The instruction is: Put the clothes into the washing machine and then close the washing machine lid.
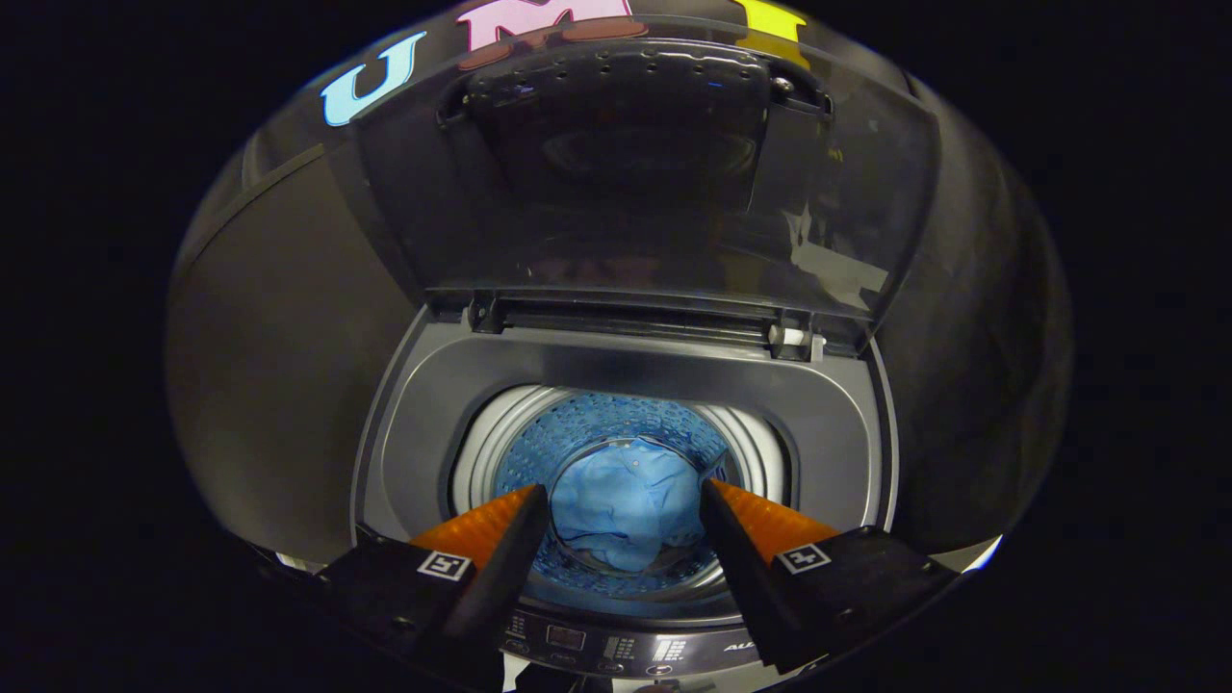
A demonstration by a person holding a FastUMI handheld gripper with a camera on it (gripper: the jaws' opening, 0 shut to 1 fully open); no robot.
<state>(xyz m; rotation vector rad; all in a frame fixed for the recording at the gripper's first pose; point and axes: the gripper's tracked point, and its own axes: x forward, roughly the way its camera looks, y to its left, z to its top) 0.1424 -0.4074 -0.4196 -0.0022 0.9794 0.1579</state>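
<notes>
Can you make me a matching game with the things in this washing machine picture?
Things:
1. blue clothes
2. lid
3. tongs
4. control panel

States or places:
A. standing up open behind the tub
B. lying down in the drum
C. under the tongs, on the machine's near edge
D. spread open above the drum, holding nothing

Pairs: 1-B, 2-A, 3-D, 4-C
</notes>
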